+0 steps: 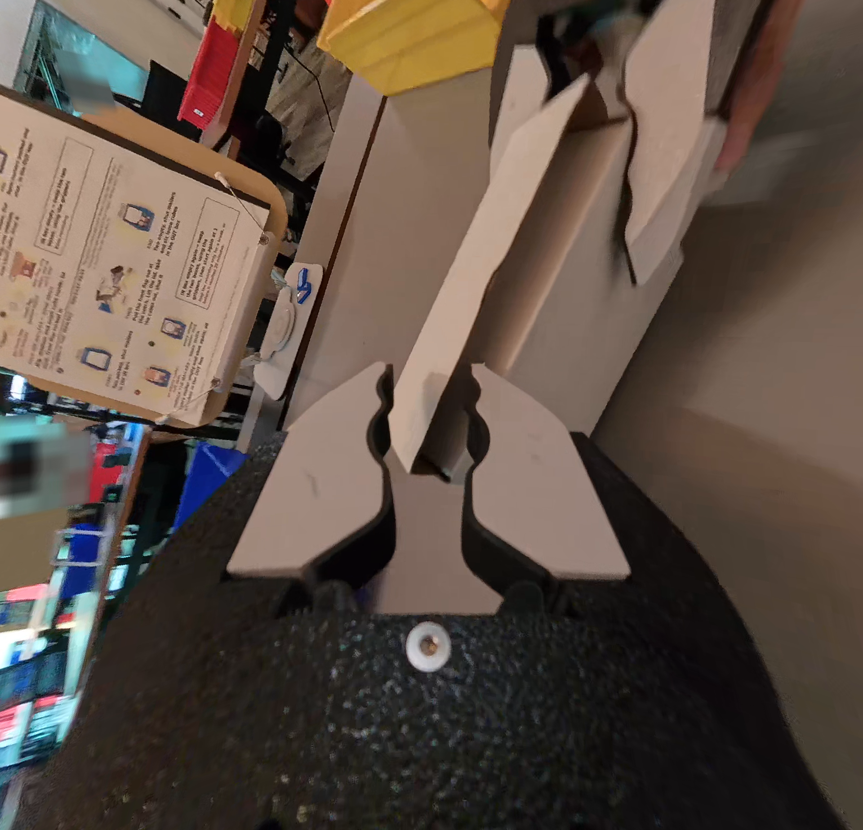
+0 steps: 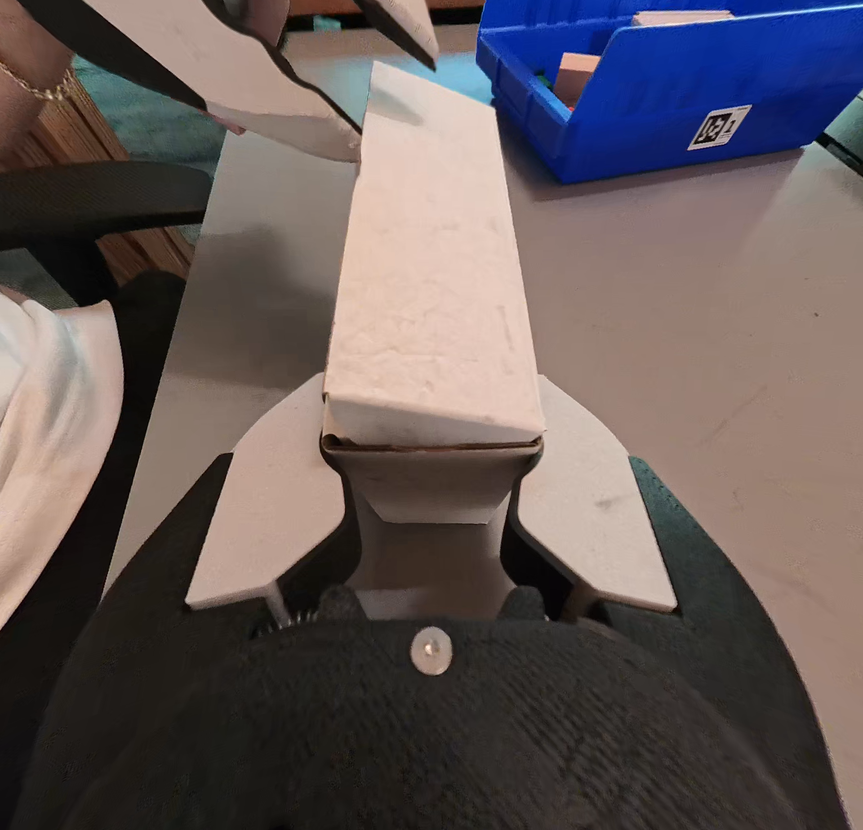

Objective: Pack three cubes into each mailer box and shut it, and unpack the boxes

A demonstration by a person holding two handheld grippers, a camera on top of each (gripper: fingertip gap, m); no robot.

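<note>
A long white mailer box (image 2: 429, 270) lies lengthwise on the grey table (image 2: 654, 340). My right gripper (image 2: 432, 380) is shut on its near end, one finger against each side, above a tuck flap (image 2: 429, 485) that sticks out. My left gripper (image 1: 429, 373) is closed on the edge of the box's lid (image 1: 467, 270) at the other end. The left gripper also shows in the right wrist view (image 2: 397, 100), and the right gripper in the left wrist view (image 1: 607, 97). The lid looks slightly raised; the inside is hidden.
A blue bin (image 2: 700, 107) with wooden cubes (image 2: 579, 74) stands at the back right. A yellow bin (image 1: 411, 27) is beyond the box. An instruction board (image 1: 130, 270) stands off the table's edge. A black chair arm (image 2: 93, 195) is at the left. There is about 9 centimeters between the tips of the two grippers.
</note>
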